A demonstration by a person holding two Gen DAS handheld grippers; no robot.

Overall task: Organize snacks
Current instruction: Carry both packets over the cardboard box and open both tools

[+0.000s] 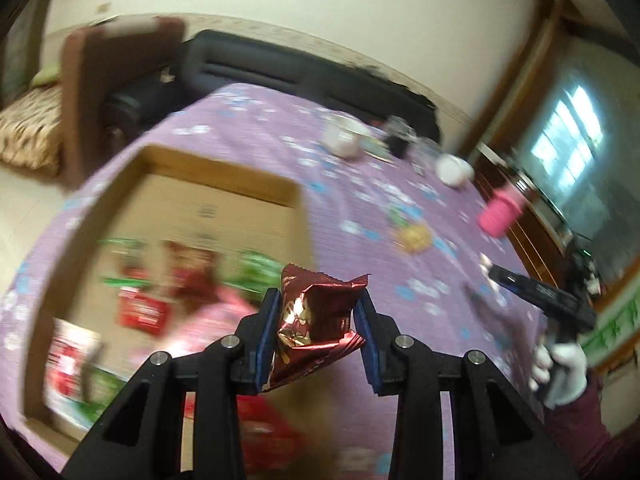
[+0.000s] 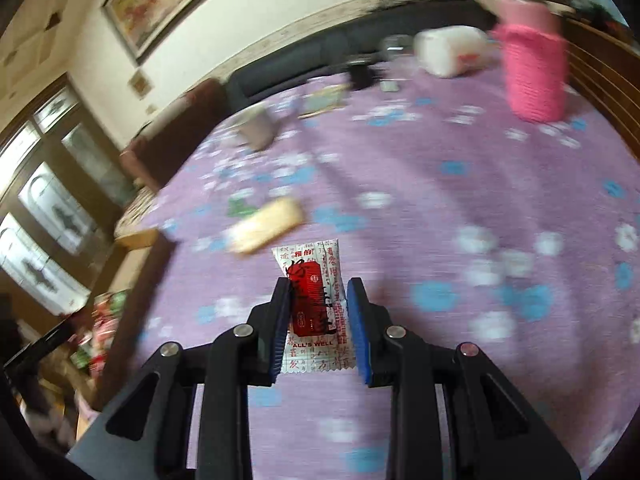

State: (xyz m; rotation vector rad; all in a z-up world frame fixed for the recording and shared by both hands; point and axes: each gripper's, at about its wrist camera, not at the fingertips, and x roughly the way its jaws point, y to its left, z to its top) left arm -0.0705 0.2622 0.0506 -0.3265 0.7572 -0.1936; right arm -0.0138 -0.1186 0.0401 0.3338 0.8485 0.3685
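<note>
My left gripper [image 1: 318,300] is shut on a crinkled dark red foil snack packet [image 1: 316,316] and holds it above the right edge of an open cardboard box [image 1: 224,176] that contains several red, green and pink snack packets [image 1: 140,308]. My right gripper [image 2: 318,288] is shut on a white packet with a red label [image 2: 316,300] reading "ALL'S WELL", held above the purple cloth. The right gripper [image 1: 536,292] also shows at the right of the left wrist view. A pale biscuit packet [image 2: 266,224] lies on the cloth; it also shows in the left wrist view [image 1: 416,238].
A purple flowered tablecloth [image 2: 440,184] covers the table. At its far side stand a pink knitted bottle [image 2: 534,76], white containers [image 2: 448,52], a mug [image 2: 256,126] and small dark items. A dark sofa [image 1: 280,76] and brown chair [image 1: 100,80] lie beyond. The box edge [image 2: 136,280] is at left.
</note>
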